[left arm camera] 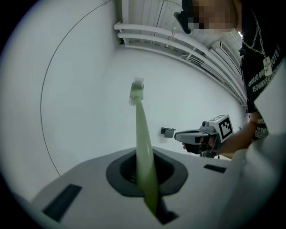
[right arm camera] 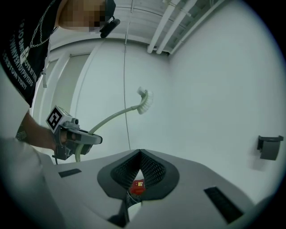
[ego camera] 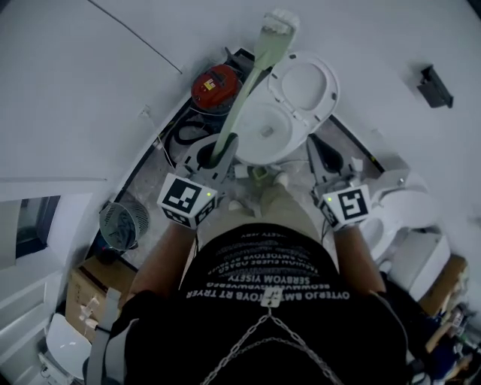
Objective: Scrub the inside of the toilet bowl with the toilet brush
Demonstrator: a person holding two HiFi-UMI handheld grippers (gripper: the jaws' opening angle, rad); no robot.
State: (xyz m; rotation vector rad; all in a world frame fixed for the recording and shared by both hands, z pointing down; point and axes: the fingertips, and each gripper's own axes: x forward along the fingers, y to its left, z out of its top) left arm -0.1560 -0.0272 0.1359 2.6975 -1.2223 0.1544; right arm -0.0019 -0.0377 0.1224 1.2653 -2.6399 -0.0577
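My left gripper (ego camera: pixel 219 156) is shut on the pale green handle of the toilet brush (ego camera: pixel 244 90). The brush is raised in the air, and its white bristle head (ego camera: pixel 278 22) is well above the toilet bowl (ego camera: pixel 259 134). The toilet's seat and lid (ego camera: pixel 307 84) stand open behind the bowl. In the left gripper view the handle (left arm camera: pixel 144 147) rises from between the jaws to the bristle head (left arm camera: pixel 136 89). My right gripper (ego camera: pixel 322 159) hovers at the bowl's right side, shut with nothing in it. The right gripper view shows its jaws (right arm camera: pixel 139 154) meeting, with the brush head (right arm camera: pixel 145 100) off to the left.
A red round container (ego camera: pixel 214 86) and a black hose coil (ego camera: pixel 188 135) lie left of the toilet. A round wire basket (ego camera: pixel 120 224) and a cardboard box (ego camera: pixel 86 289) sit lower left. Another white fixture (ego camera: pixel 406 207) stands at right. A black holder (ego camera: pixel 436 86) hangs on the wall.
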